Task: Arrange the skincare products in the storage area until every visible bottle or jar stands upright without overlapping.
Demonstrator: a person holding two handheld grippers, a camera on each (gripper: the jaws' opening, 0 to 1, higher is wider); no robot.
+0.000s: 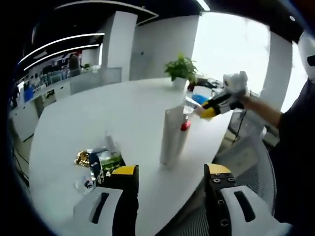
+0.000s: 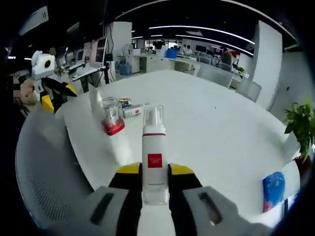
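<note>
Skincare bottle (image 2: 155, 157), white with a red label and a clear cap, stands upright between the yellow-tipped jaws of the right gripper (image 2: 155, 173), which is clamped on its lower body above the near edge of a white table (image 2: 206, 123). Beyond it in the right gripper view, a small clear jar with a red base (image 2: 111, 118) stands on the tabletop, a white tube (image 2: 94, 102) just behind it, and a second tube (image 2: 133, 110) lies flat beside them. A blue packet (image 2: 273, 189) rests near the table's far right edge, close to a potted plant (image 2: 298, 123). The left gripper (image 2: 49, 96) enters from the left of that view, held up off the table.

In the left gripper view, the left gripper (image 1: 170, 173) hangs with its jaws apart and nothing between them, over the table's edge. A tall white tube (image 1: 172, 135) stands upright ahead, and a cluster of small packets and bottles (image 1: 98, 160) lies to its left. The right gripper (image 1: 216, 104) is held by a person's hand (image 1: 248, 102) farther back.
</note>
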